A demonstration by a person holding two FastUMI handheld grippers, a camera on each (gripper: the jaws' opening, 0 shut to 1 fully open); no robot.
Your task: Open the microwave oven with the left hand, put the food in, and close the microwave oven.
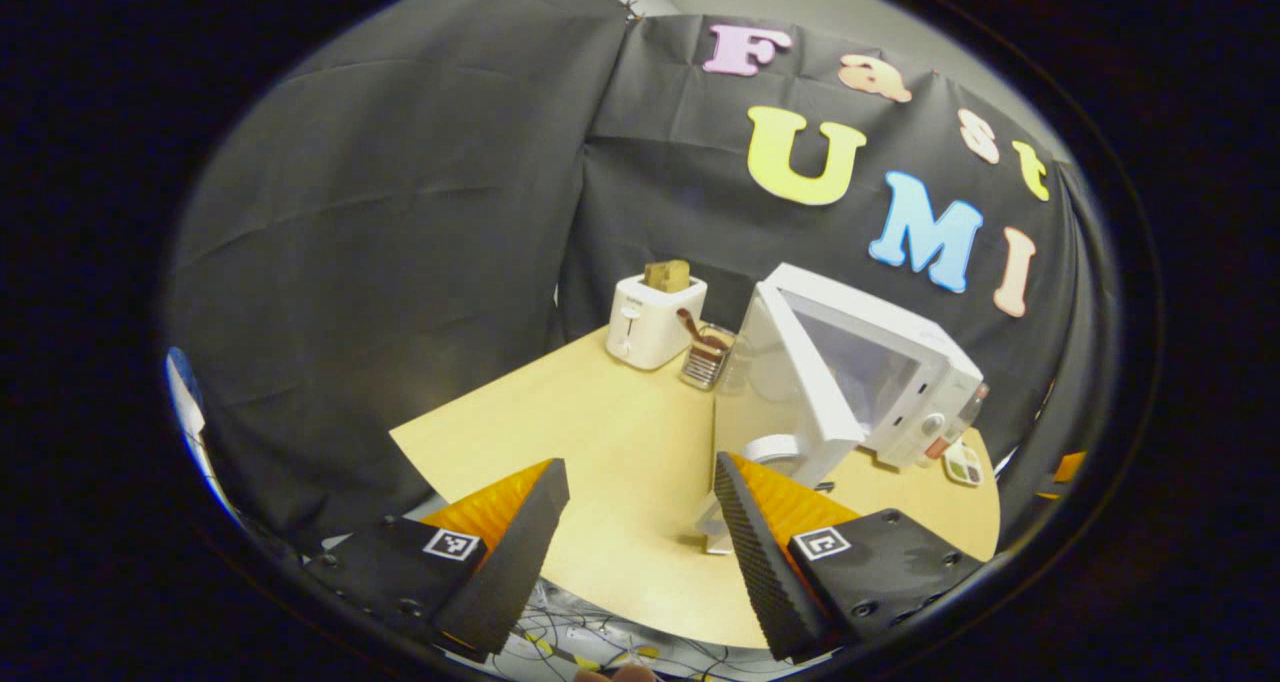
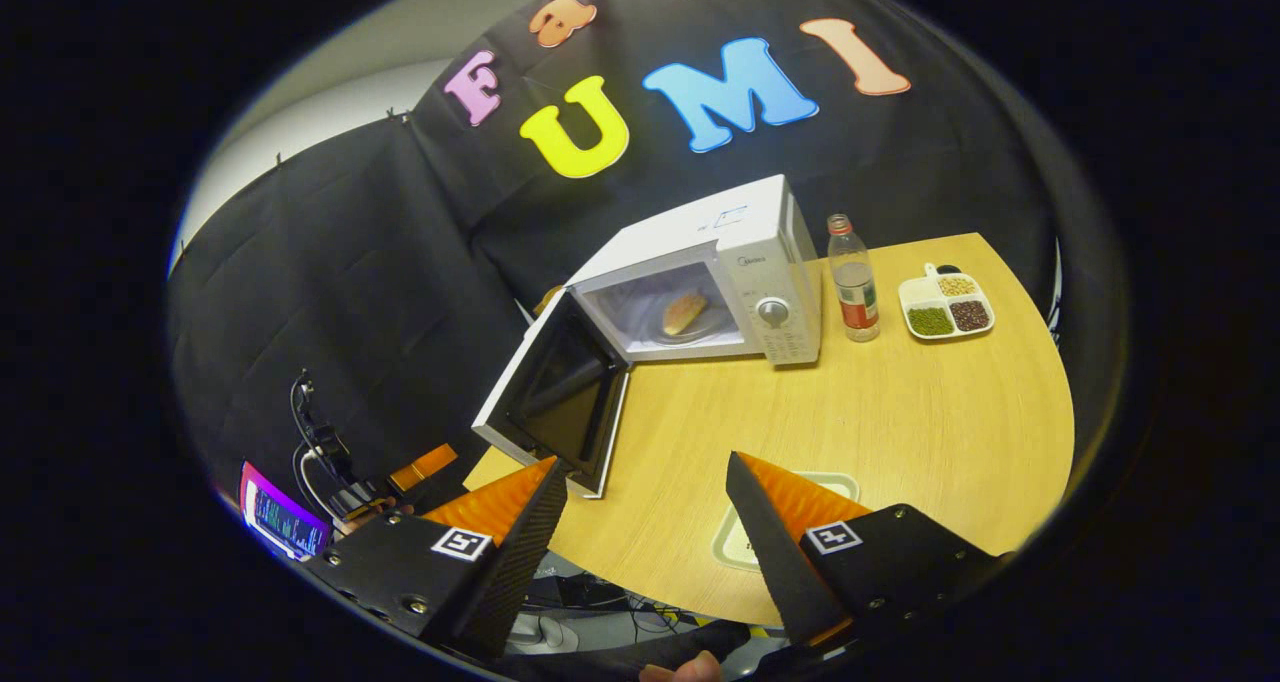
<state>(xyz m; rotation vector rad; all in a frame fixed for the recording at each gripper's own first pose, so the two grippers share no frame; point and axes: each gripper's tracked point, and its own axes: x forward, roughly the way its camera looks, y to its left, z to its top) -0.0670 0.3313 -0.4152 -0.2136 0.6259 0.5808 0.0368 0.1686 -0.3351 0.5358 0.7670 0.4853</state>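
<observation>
Microwave oven (image 2: 720,272) on the bench (image 2: 900,432), door (image 2: 555,397) swung wide, bread roll (image 2: 684,313) already inside. Left gripper (image 1: 640,522) and right gripper (image 2: 645,522) fingers spread, empty. Only closing left.

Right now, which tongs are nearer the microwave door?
Left, judging loosely. The left tongs hover open just short of the open microwave door; the right tongs hang open farther back from it.

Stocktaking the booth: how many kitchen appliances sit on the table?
2. The microwave stands near the table's back with its door open, and the toaster sits beside it near the wall. Others may be hidden behind them.
</observation>
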